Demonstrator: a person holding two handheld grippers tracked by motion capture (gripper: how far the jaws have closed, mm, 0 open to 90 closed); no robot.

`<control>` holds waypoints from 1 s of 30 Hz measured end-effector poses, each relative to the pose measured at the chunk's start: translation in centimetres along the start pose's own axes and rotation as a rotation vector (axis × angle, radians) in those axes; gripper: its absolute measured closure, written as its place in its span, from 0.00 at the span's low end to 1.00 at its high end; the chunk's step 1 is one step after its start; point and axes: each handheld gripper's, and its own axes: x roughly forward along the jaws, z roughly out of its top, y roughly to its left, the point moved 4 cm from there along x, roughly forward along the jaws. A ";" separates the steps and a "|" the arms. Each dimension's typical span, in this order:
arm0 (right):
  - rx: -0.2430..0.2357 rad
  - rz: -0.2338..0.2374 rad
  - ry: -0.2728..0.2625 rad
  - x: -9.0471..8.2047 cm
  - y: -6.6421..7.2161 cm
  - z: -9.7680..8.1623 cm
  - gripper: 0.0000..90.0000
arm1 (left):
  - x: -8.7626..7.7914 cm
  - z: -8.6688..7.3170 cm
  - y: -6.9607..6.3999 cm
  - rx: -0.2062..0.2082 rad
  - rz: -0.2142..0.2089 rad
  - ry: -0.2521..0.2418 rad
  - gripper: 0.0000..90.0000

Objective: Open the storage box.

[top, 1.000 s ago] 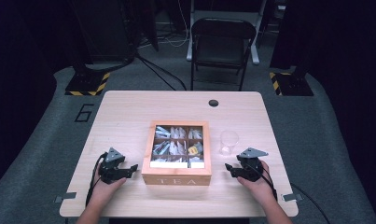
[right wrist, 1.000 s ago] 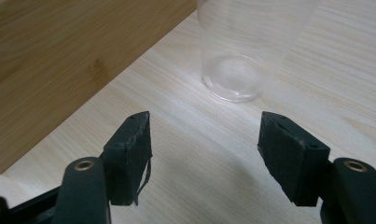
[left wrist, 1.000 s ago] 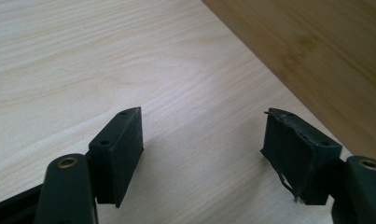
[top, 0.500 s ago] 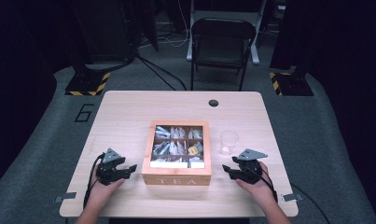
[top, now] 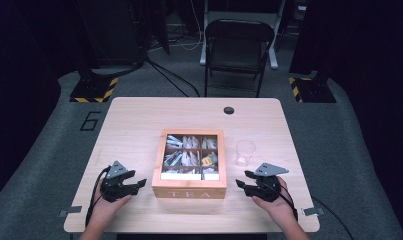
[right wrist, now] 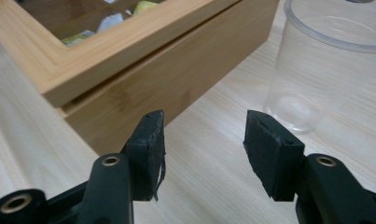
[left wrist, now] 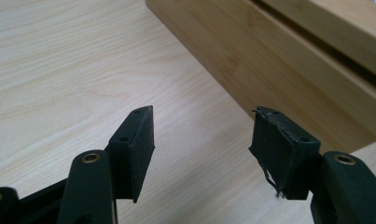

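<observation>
A wooden tea box (top: 191, 192) marked TEA, with a glass lid over several compartments of tea bags, sits shut at the table's middle. A clear plastic cup (top: 245, 152) stands just to its right. My left gripper (top: 139, 184) is held low at the box's front left corner and points at it. Its jaws have just been closing and stand partly open on nothing (left wrist: 204, 121), with the box's side (left wrist: 293, 51) ahead. My right gripper (top: 241, 180) mirrors it at the front right. Its jaws have also just been closing, with nothing between them (right wrist: 204, 122), and face the box (right wrist: 143, 60) and cup (right wrist: 325, 60).
The light wooden table (top: 139, 125) has a small round black hole (top: 229, 110) near its far edge. A black folding chair (top: 237, 45) stands behind the table. Stand bases with yellow-black stripes (top: 94, 90) sit on the floor at both far corners.
Both grippers have lifted slightly and shifted a little, and their jaws stand narrower than before. The tea box and the cup have not moved.
</observation>
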 end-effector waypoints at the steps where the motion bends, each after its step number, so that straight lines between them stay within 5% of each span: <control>1: 0.002 0.004 -0.005 -0.1 0.2 0.1 0.53 | -0.2 0.1 -0.1 -0.004 -0.004 -0.005 0.43; 7: -0.026 0.035 -0.010 -0.9 1.6 0.3 0.52 | -1.2 0.7 -0.8 0.022 -0.029 -0.014 0.46; 19: -0.001 0.066 -0.037 -1.4 3.0 0.7 0.49 | -2.5 1.0 -2.1 0.036 -0.059 -0.063 0.45; 30: -0.001 0.103 -0.036 -1.0 3.6 0.7 0.58 | -2.4 0.6 -2.7 0.039 -0.096 -0.035 0.46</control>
